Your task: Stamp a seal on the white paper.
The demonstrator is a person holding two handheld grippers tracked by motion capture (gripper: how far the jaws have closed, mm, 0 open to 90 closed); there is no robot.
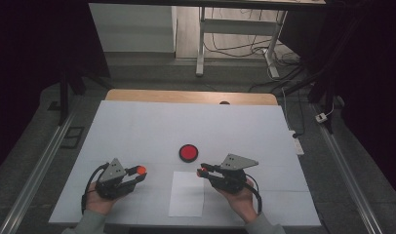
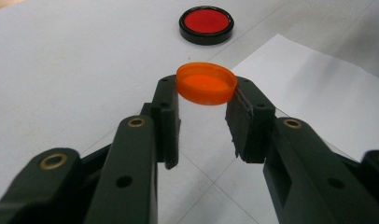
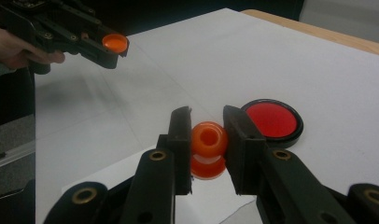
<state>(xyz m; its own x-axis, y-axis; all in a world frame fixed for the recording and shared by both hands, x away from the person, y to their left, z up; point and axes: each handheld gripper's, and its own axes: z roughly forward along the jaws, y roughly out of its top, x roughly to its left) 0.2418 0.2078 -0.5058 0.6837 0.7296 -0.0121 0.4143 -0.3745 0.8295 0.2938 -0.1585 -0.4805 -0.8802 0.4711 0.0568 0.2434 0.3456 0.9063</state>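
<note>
The left gripper [image 2: 204, 100] clamps an orange cap [image 2: 207, 83] by its rim between its fingertips, open side up, above the white table [image 1: 137, 126]. The right gripper [image 3: 206, 135] pinches a small orange bottle [image 3: 208, 148] at the neck. A red disc in a black rim [image 1: 188, 152] lies just beyond both fingertips, beside a white paper sheet [image 1: 187, 195].

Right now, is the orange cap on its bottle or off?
Off: the left gripper holds the orange cap alone, while the right gripper holds the open-mouthed orange bottle.
</note>
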